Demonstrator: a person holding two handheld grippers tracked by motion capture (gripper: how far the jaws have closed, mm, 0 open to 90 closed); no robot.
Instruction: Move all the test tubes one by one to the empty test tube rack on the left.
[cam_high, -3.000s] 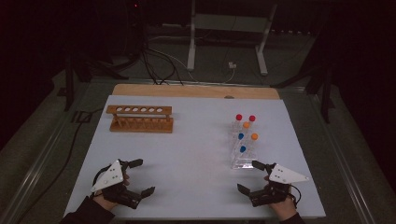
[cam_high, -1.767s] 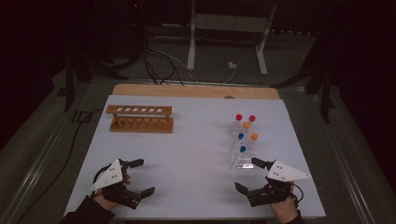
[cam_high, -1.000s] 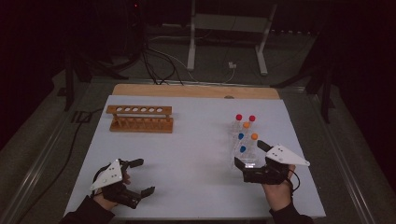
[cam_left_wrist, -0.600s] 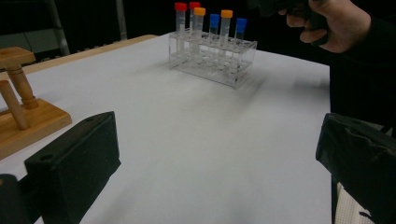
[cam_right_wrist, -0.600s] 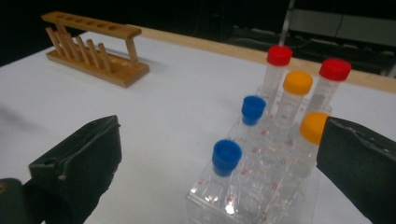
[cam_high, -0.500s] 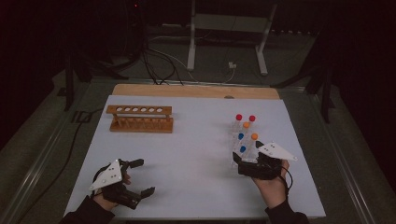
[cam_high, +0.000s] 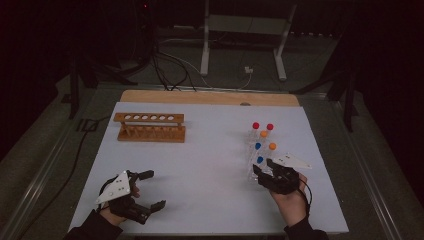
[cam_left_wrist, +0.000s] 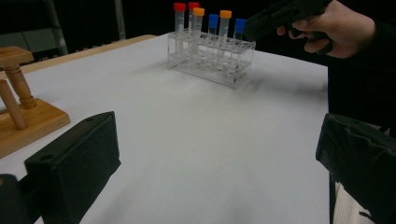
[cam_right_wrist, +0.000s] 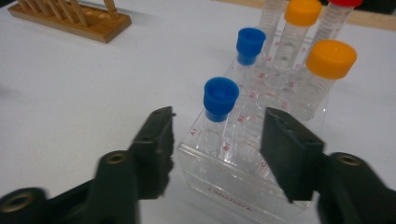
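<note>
A clear plastic rack (cam_high: 253, 159) on the right of the white table holds several capped tubes, red at the back, orange and blue nearer. My right gripper (cam_high: 264, 170) is open at the rack's near end. In the right gripper view its jaws (cam_right_wrist: 219, 140) straddle the near corner of the clear rack (cam_right_wrist: 224, 182), with the closest blue-capped tube (cam_right_wrist: 221, 95) just ahead between them, untouched. An empty wooden rack (cam_high: 149, 127) stands at the back left. My left gripper (cam_high: 152, 190) rests open near the front left edge, with nothing between its jaws (cam_left_wrist: 217, 172).
The white table (cam_high: 210, 165) has a wooden strip (cam_high: 210, 97) along its far edge. Dark floor, cables and a metal stand lie beyond. In the left gripper view the wooden rack's end (cam_left_wrist: 23, 112) is close on the left and the clear rack (cam_left_wrist: 212, 65) is far ahead.
My right gripper has moved forward and left from the front right of the table up to the clear rack's near end. The left gripper has stayed put.
</note>
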